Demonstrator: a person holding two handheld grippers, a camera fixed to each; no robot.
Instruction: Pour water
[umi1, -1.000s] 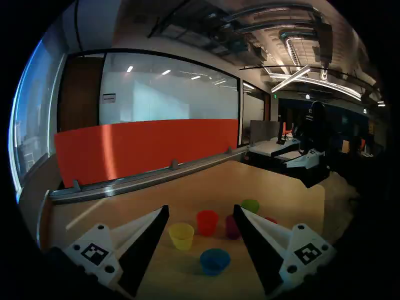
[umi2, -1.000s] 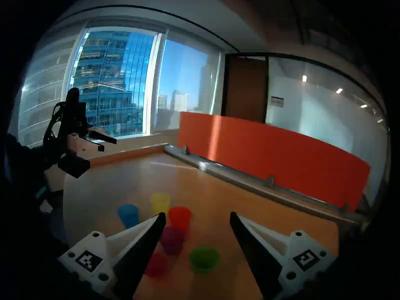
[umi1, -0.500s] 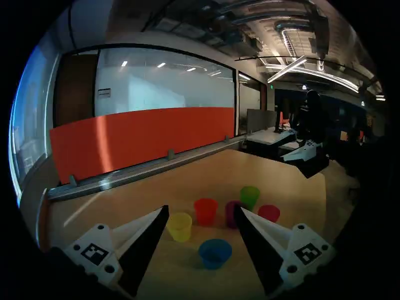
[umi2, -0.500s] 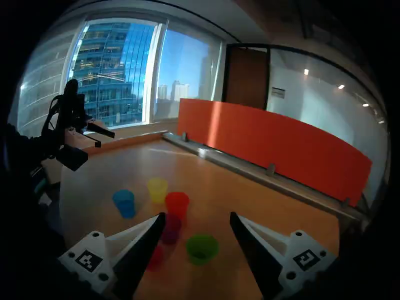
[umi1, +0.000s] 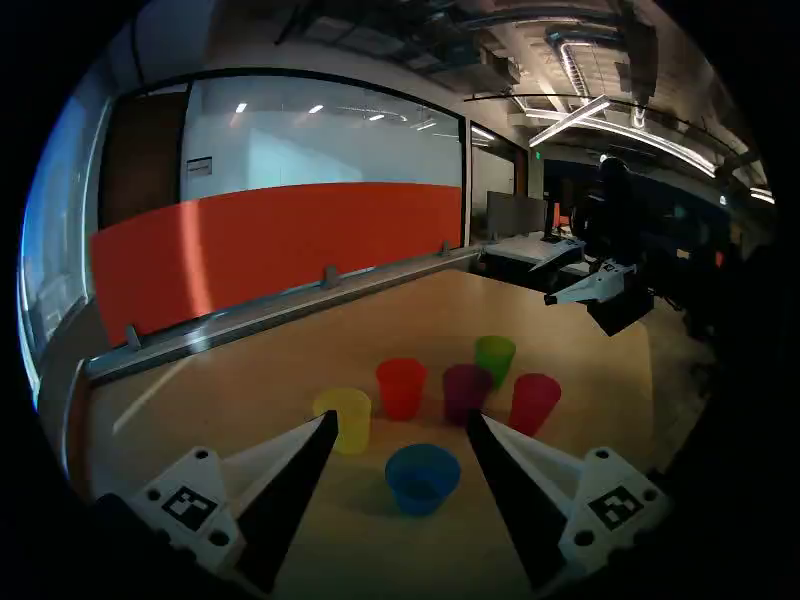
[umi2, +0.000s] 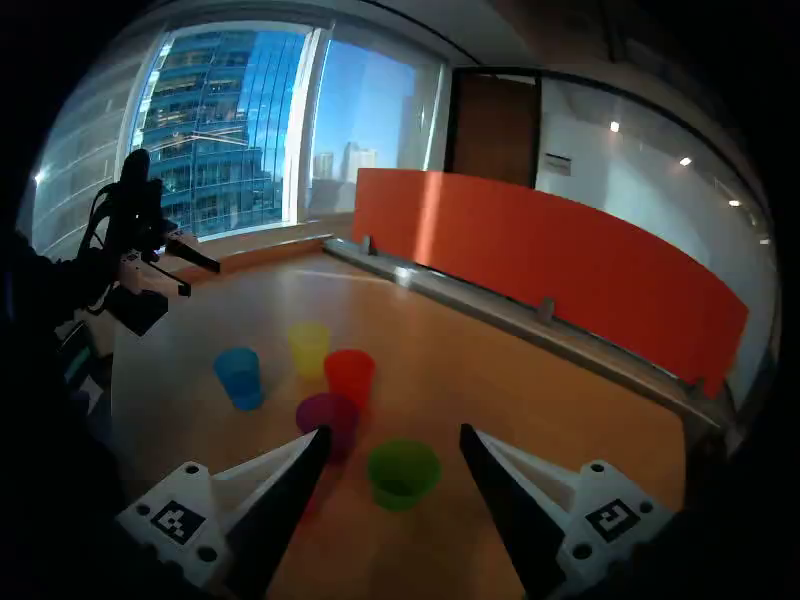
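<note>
As both came nearer in the last sec, the cups now sit higher in each view. The left hand-held gripper (umi1: 400, 415) is wide open & empty, w/ the blue cup (umi1: 423, 478) just ahead. The right hand-held gripper (umi2: 393, 430) is wide open & empty too, facing the green cup (umi2: 402, 472). Both cups stand on the worktop (umi1: 300, 350). Nothing is grabbed yet, so pouring hasn't begun, I think.

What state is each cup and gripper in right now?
Blue plastic cup: upright.
Yellow plastic cup: upright.
Red plastic cup: upright.
Purple plastic cup: upright.
Green plastic cup: upright.
Pink-red plastic cup: upright.
Left gripper: jaws open, holding nothing.
Right gripper: jaws open, holding nothing.
</note>
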